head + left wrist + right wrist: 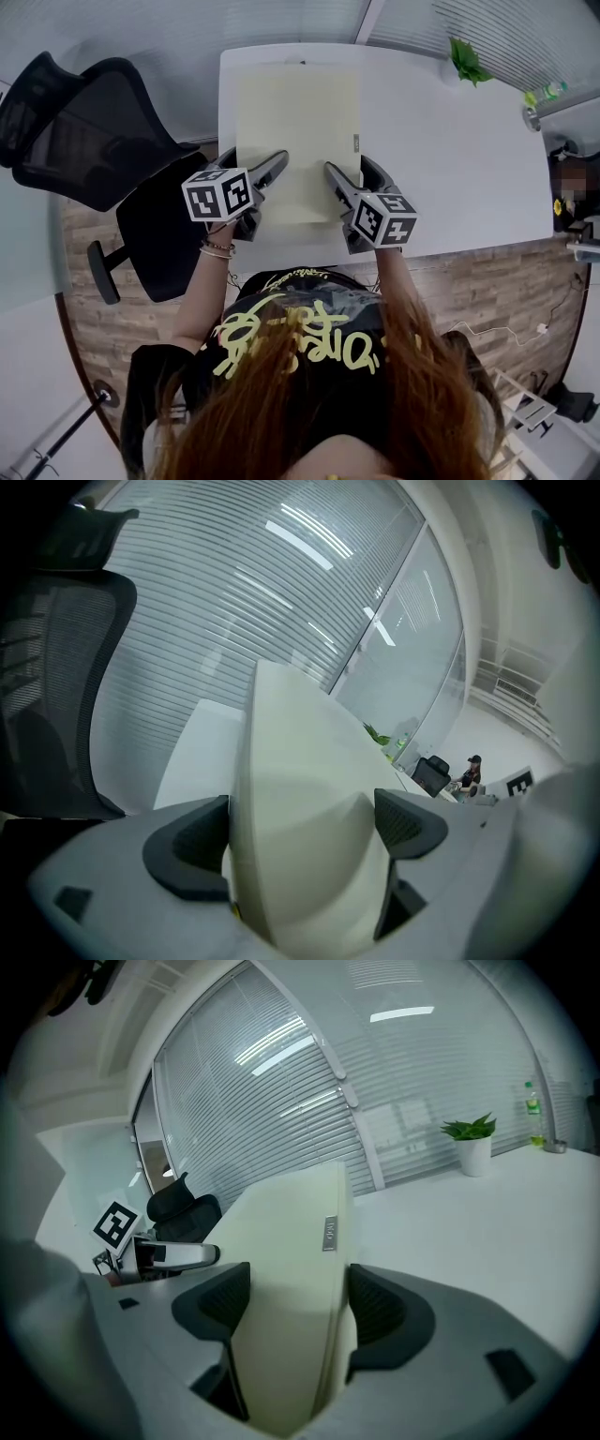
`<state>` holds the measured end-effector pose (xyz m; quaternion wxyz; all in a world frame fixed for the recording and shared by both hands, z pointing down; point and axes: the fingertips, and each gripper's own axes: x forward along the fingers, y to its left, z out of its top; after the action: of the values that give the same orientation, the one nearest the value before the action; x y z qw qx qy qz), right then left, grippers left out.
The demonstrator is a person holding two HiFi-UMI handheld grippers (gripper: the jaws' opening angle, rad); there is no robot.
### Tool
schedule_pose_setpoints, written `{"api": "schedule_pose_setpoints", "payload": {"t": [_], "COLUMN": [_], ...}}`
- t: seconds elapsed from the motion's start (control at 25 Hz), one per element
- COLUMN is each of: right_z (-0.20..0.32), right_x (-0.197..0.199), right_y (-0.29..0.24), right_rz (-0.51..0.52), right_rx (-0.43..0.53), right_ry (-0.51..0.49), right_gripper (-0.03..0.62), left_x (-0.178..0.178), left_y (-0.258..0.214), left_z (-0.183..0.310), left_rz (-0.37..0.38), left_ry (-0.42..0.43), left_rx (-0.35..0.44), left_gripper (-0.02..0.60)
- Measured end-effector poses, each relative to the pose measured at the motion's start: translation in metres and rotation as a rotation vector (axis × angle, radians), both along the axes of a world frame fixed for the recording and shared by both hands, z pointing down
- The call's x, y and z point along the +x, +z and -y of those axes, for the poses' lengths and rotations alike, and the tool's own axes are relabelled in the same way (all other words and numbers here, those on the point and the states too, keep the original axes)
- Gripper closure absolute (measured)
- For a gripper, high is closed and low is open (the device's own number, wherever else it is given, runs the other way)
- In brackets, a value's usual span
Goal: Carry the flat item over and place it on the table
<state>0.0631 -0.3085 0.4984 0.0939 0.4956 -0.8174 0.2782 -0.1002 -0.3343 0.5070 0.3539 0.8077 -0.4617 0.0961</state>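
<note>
Nearest the person, the left claw [255, 167] is clenched on the near left corner of a pale cream, flat rectangular foam-like pad [298, 131], and the right claw [349, 174] is clamped on the pad's near right corner. In the left gripper view the dark pads of the claw [300, 832] sit hard against both faces of the pad [291, 761], which bulges between them. I'd judge it soft, light and springy, not stiff. It should not be fragile, but it would probably sag or fold if gripped at one corner only, so a hold at both near corners suits it. The right gripper view shows that claw [295, 1307] biting the pad's edge [291, 1232] just short of a small grey tag [329, 1234] on its side. Under the pad spreads the white rectangular tabletop [450, 169], and the pad covers its left part. I can't tell whether it is resting there or held just above. Left of the pad stands a black mesh office chair [84, 131]. Beyond the pad to the right is a small green potted plant [466, 61].
</note>
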Motion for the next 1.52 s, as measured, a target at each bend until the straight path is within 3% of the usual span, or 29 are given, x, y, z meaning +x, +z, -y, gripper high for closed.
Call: {"api": "schedule_pose_setpoints", "payload": {"t": [0.36,1.52], "right_z": [0.004,0.013], "right_x": [-0.002,-0.004], "right_y": [0.011,0.025], "right_rz": [0.004,-0.010], "right_rx": [-0.041,-0.096], "right_ry": [0.001,0.013], "right_gripper": [0.258,0.258], "left_x": [-0.001,-0.003], "left_y": [0.016,0.035], "left_z": [0.003,0.008], "left_rz": [-0.005,-0.009], "left_ry": [-0.004,-0.022], "left_rx": [-0.091,-0.211], "left_gripper": [0.104,0.104]}}
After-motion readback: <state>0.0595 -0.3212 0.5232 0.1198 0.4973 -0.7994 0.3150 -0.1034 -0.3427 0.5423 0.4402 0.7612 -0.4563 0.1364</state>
